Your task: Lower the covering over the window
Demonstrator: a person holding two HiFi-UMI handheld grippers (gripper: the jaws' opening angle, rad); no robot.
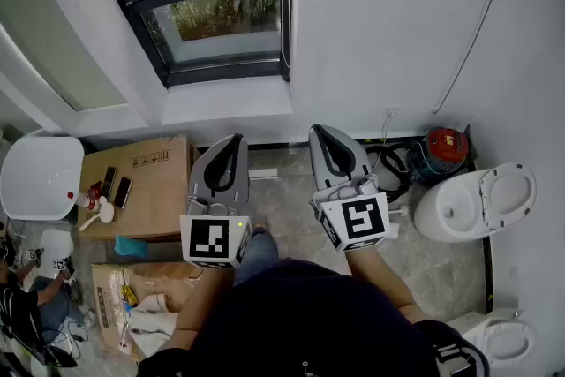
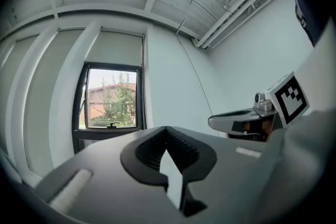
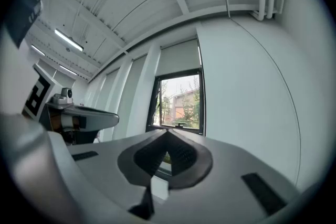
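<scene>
The dark-framed window (image 1: pixel 216 9) is set in the white wall ahead, with greenery outside. In the left gripper view a pale roller blind (image 2: pixel 116 47) covers only the top of the window (image 2: pixel 110 98); the right gripper view shows the same blind (image 3: pixel 181 57) above the glass (image 3: pixel 181 102). A thin cord (image 1: pixel 479 22) runs down the wall right of the window. My left gripper (image 1: pixel 234 139) and right gripper (image 1: pixel 320 132) are held side by side, short of the wall, pointing at it. Both are shut and hold nothing, as the left gripper (image 2: pixel 167 129) and right gripper (image 3: pixel 168 134) views show.
A white sill (image 1: pixel 225 99) juts out below the window. A cardboard box (image 1: pixel 146 185) with phones and a bottle stands at the left, beside a white round seat (image 1: pixel 40 177). A toilet (image 1: pixel 472 203) and a red device (image 1: pixel 446 144) are at the right. A person sits at the lower left (image 1: pixel 35 296).
</scene>
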